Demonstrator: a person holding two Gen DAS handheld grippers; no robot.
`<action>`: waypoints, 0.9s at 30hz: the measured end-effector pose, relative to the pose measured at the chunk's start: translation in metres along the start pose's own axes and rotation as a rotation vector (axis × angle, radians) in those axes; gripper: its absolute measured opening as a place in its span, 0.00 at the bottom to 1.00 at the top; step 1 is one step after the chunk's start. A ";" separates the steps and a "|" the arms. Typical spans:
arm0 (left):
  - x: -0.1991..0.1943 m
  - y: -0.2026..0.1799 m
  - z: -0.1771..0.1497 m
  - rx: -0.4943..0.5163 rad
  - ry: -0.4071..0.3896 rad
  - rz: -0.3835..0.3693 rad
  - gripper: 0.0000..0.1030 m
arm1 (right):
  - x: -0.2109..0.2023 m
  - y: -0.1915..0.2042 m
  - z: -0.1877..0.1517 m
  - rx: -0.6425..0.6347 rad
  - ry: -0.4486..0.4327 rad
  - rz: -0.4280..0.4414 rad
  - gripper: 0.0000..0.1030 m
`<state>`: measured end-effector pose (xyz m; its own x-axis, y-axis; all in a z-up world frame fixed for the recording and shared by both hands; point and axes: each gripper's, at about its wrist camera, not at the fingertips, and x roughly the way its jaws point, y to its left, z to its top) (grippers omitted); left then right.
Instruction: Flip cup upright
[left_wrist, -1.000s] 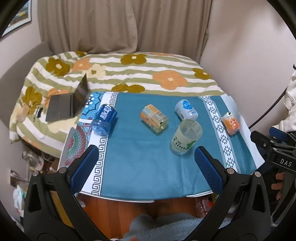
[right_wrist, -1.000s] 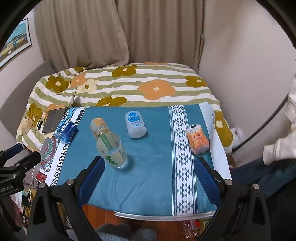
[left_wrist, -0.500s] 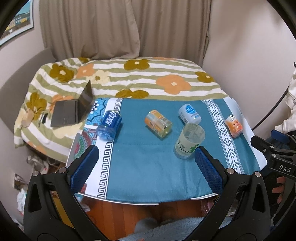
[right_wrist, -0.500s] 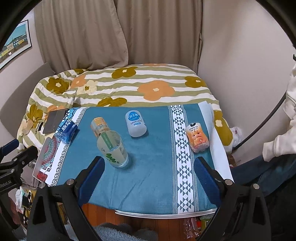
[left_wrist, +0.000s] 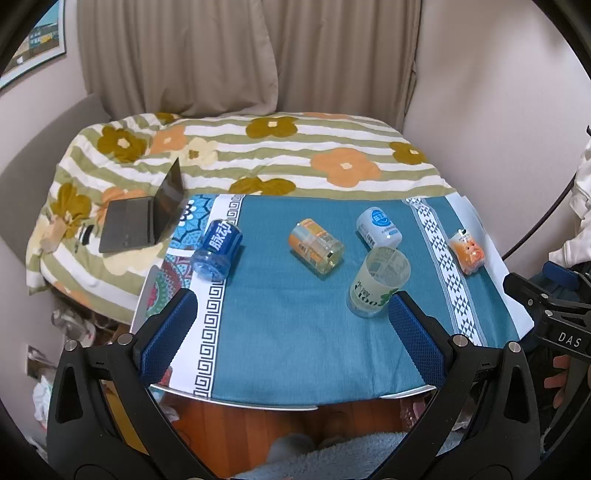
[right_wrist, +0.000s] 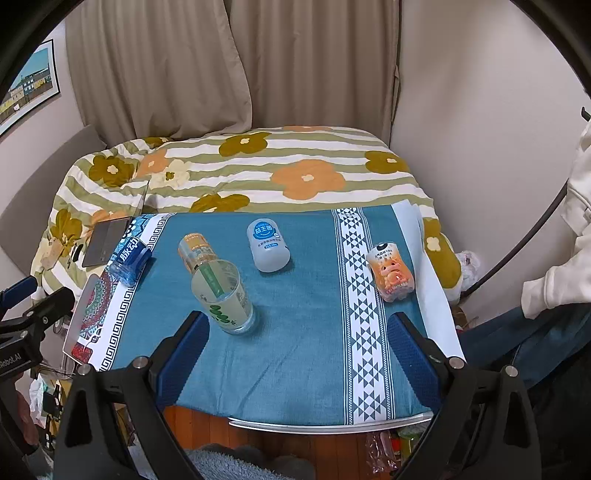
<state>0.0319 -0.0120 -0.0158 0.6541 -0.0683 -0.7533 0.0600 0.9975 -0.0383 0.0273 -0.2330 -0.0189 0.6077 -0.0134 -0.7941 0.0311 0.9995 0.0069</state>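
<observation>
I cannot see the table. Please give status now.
Left gripper and right gripper open, empty. Cup upright on cloth. Nothing in the way.

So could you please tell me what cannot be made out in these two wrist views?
- Clear plastic cup with green print: left view, its lower right hidden by the left gripper finger.
- Orange-labelled clear cup: right view, partly behind the clear cup.
- Grey laptop: right view, largely hidden by the blue cup.
</observation>
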 end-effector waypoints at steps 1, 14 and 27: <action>0.000 0.000 0.000 -0.001 0.000 -0.002 1.00 | 0.000 -0.001 0.000 0.002 -0.001 0.000 0.93; 0.001 -0.001 0.001 0.000 -0.001 -0.002 1.00 | 0.001 -0.002 0.000 0.006 -0.004 -0.002 0.93; 0.002 0.000 0.003 0.005 -0.004 -0.002 1.00 | 0.002 -0.002 0.000 0.006 -0.004 -0.007 0.93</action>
<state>0.0357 -0.0127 -0.0152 0.6569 -0.0702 -0.7507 0.0652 0.9972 -0.0361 0.0286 -0.2353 -0.0205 0.6103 -0.0202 -0.7919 0.0402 0.9992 0.0054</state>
